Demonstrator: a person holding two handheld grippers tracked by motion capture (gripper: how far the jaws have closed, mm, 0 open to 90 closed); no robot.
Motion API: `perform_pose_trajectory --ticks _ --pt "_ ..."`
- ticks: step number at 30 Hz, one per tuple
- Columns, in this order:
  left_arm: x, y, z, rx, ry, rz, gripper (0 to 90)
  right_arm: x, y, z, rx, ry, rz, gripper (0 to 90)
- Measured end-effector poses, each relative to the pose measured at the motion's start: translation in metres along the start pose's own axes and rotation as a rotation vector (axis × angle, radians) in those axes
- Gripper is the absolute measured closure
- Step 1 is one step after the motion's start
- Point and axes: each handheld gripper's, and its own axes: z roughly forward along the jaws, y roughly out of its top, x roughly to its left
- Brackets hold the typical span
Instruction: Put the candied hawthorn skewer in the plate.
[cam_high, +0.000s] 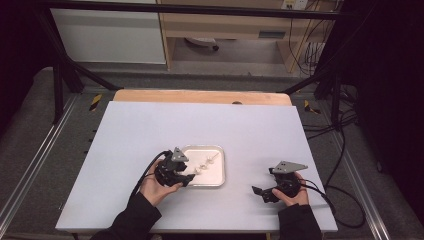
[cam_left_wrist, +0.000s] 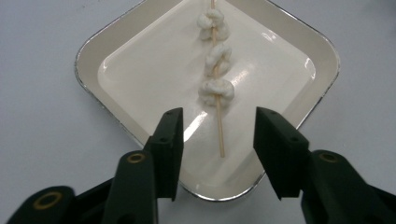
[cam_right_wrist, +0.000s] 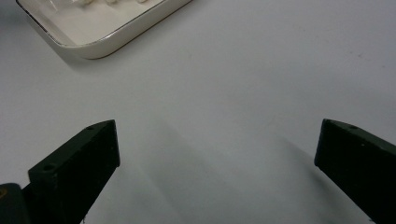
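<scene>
My left gripper (cam_left_wrist: 217, 140) hangs over the near corner of the tray (cam_left_wrist: 93, 51), jaws parted with nothing pinched; the bare end of the skewer (cam_left_wrist: 217, 119) lies between them, but neither pad touches it. The skewer rests flat on the tray floor, running away from me, with three white knotted dough-like pieces (cam_left_wrist: 215, 91) threaded on it one after another, the nearest just beyond my jaw tips. The stick's top end runs out of the left gripper view. From the high view the left gripper (cam_high: 187, 178) sits at the tray's (cam_high: 212, 148) left front edge, my left hand (cam_high: 155, 189) wrapped round its body, and the skewer (cam_high: 206, 165) lies slanted across the tray's middle. The tray is a shallow, cream, rounded rectangle with a thin metallic rim, sitting on the white table (cam_high: 150, 130) a bit left of centre, nearer my side. My right gripper (cam_high: 260, 192) rests well apart to the right, low over bare table, held by my right hand (cam_high: 295, 197); its jaws stand wide and empty. In the right gripper view (cam_right_wrist: 217, 154) a tray corner (cam_right_wrist: 93, 44) sits far off at upper left. Black cables trail from both grippers.
</scene>
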Motion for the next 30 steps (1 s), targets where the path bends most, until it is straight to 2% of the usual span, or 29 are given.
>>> perform_pose_trajectory --ticks 6,13,16,22,30 --pt "0.007 -0.005 -0.012 -0.005 0.010 0.014 34.7 0.000 0.000 -0.001 -0.003 -0.001 0.003 0.7" --pt "0.018 -0.021 -0.026 -0.029 0.009 0.011 15.8 0.000 0.000 -0.001 -0.001 -0.002 0.002 0.7" --pt "0.025 -0.032 -0.030 -0.029 0.019 0.006 12.6 0.000 0.000 -0.001 -0.002 -0.003 0.004 0.7" --pt "0.037 -0.055 -0.034 -0.034 0.036 -0.036 10.5 0.000 0.000 -0.001 -0.001 -0.004 0.003 0.7" --pt "0.052 -0.088 -0.040 -0.079 0.052 -0.093 9.1 0.000 0.000 0.000 0.003 -0.003 0.003 0.7"
